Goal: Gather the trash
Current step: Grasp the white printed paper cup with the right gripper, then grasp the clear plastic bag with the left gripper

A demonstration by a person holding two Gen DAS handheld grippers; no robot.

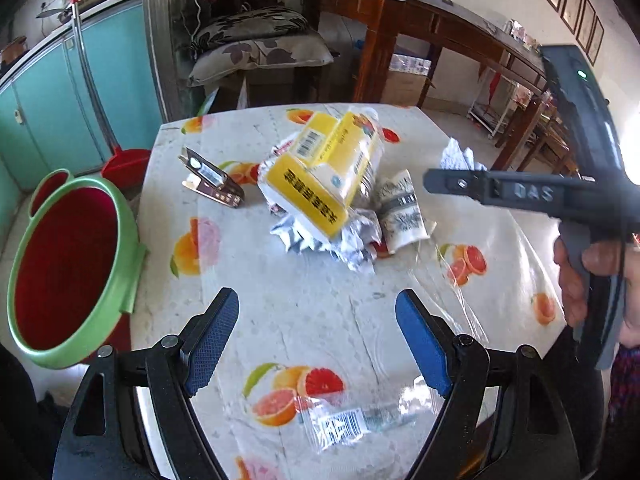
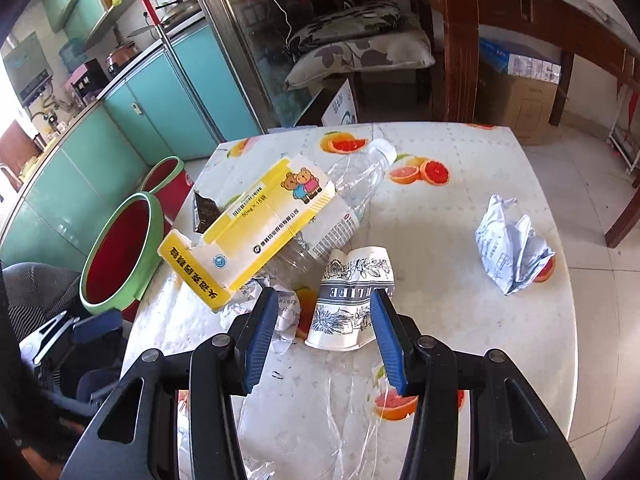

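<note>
Trash (image 2: pixel 248 232) heaps mid-table: yellow carton, crushed bottle (image 2: pixel 352 184), flattened cup (image 2: pixel 352 300); both grippers (image 1: pixel 318 336) (image 2: pixel 324 336) gape, holding nothing.

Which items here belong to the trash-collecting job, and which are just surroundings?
Job:
yellow medicine box
crushed plastic bottle
paper cup
crumpled foil pouch
dark wrapper
clear wrapper
green bin

Surroundings:
pillows
red dustpan
cardboard box
</note>
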